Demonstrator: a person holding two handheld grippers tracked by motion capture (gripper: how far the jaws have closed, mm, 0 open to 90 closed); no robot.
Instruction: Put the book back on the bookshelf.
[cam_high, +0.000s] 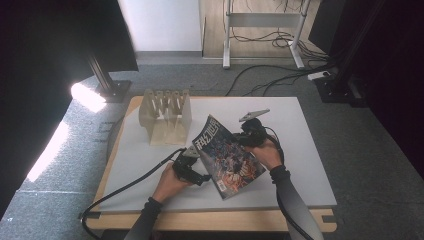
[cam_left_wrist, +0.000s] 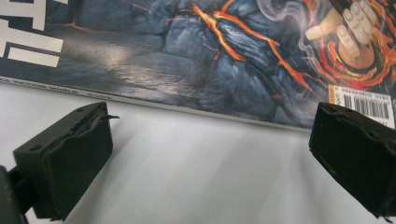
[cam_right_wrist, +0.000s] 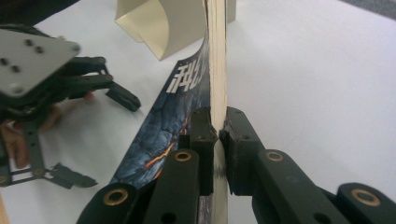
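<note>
Left gripper (cam_high: 192, 167) low on white table (cam_high: 300, 150), hand flat behind, jaws spread wide and empty, just beside magazine (cam_high: 227, 157) lower edge. Right gripper (cam_right_wrist: 218, 133) raised, clamped tight on magazine page edge, tilting it up. Farther back, beige slotted rack (cam_high: 165, 117).

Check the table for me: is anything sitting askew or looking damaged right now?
The magazine sits askew: the right tool is shut on one edge, lifting that side off the table, and its cover bows. The left tool, jaws open, faces its other edge. No visible damage.
</note>
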